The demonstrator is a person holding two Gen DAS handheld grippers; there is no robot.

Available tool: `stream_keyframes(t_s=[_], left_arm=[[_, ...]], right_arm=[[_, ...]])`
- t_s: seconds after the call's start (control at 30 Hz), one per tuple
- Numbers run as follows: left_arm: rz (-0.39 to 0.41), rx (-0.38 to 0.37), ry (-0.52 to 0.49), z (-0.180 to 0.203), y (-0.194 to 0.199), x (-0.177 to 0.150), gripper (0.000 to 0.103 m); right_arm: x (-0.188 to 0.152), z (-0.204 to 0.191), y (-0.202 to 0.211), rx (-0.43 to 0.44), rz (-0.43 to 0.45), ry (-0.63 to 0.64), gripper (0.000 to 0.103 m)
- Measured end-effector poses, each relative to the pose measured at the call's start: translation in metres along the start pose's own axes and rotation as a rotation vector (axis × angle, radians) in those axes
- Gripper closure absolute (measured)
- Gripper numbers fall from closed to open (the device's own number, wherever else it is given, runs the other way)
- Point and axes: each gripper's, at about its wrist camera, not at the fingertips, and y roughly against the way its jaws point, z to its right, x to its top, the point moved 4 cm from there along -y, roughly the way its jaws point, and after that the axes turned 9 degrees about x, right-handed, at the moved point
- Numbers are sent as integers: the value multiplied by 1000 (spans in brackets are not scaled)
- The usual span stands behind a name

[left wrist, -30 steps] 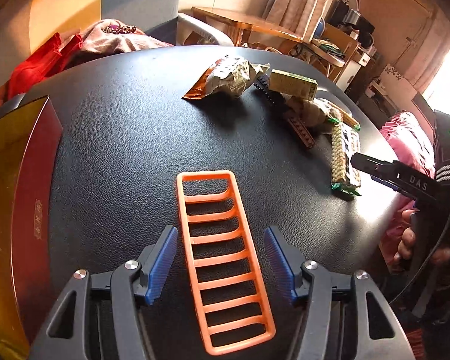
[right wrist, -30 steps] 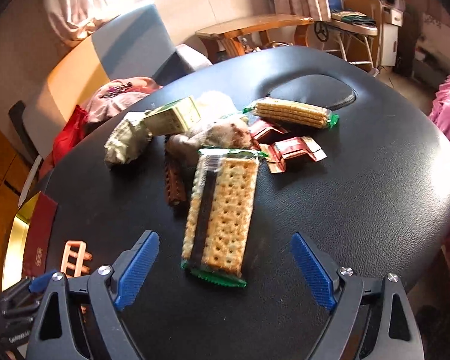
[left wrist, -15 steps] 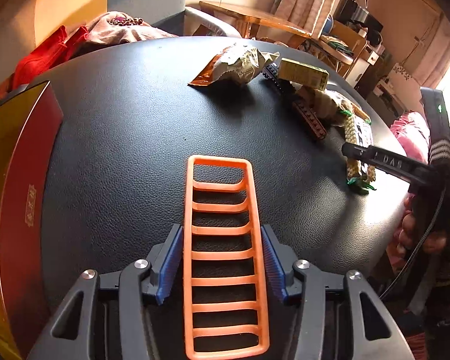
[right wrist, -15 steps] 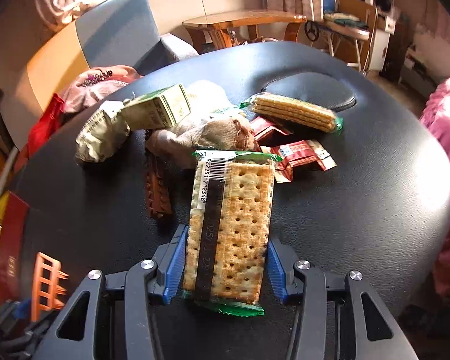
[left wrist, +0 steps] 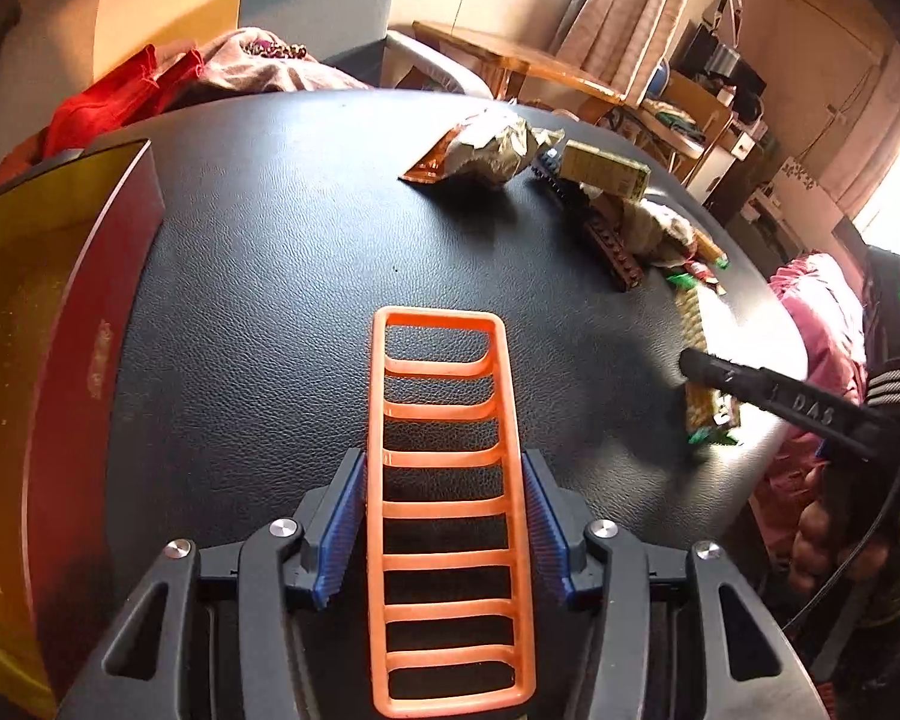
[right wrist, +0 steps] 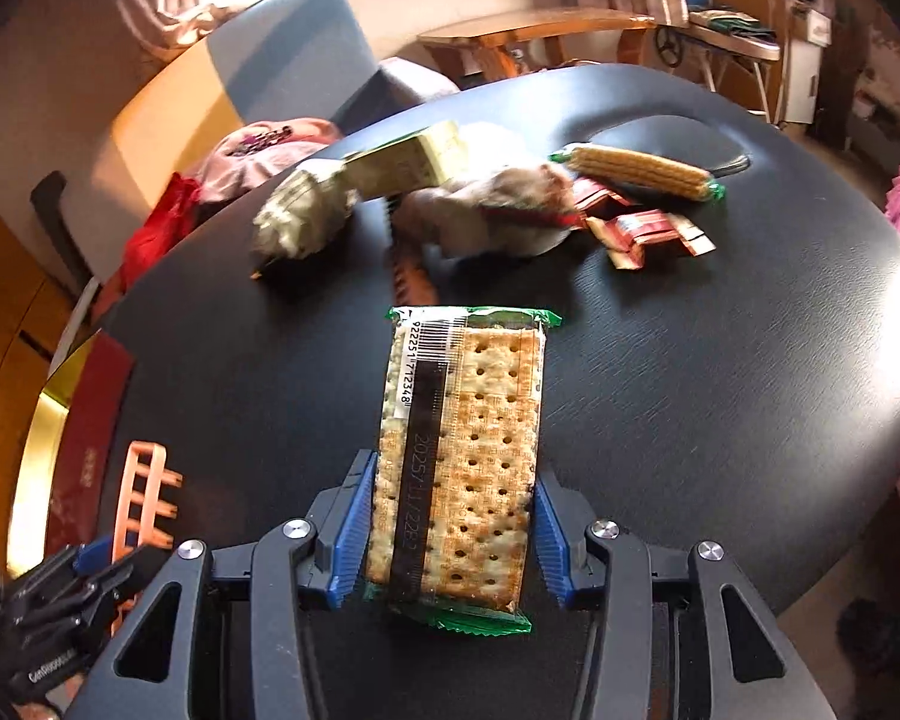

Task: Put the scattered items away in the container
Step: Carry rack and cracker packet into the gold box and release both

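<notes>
A: Where is each item found relative to the claws?

B: The flat orange plastic ladder-shaped rack (left wrist: 450, 498) is clamped between the blue ribbed pads of the left gripper (left wrist: 444, 525), about halfway along its length. The jaws have just been closing on it and are pressed against both side rails at a middling width. The clear, green-edged packet of square crackers (right wrist: 459, 462) is gripped the same way by the right gripper (right wrist: 450, 534), whose jaws have just been closing too and are now seated on the packet's long edges.

A: What is hidden or hard to make out?

B: The rack's near end is cut off by the lower edge of the left wrist view. Whether either item is lifted clear of the black leather-textured tabletop (left wrist: 258, 276) cannot be told. The far pile is blurred in the right wrist view: a crumpled pale wrapper (right wrist: 300, 216), a yellow-green carton (right wrist: 414, 162), a second cracker pack (right wrist: 642, 171) and red sachets (right wrist: 648, 234) are only roughly made out. Only part of the red and gold box (left wrist: 48, 324) is shown, at the left edge.

A: How are the long axes directed?

B: Both are laid straight away from the claws, along the fingers. The packet's barcode end is turned to the far side.
</notes>
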Motion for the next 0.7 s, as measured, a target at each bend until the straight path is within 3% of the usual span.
stream_keyframes(t_s=[0.3,0.5,0.7], left_arm=[[113,19,74,-31,50,6,52],[185,137,186,-92,86,6,52],[199,274,339,-175,102,-2,52]], right_arm=[[0,-69,-3,118,-20,120,54],[7,-154,-21,257,-61,244,54],[6,-256,-46,392,-116,387,54]])
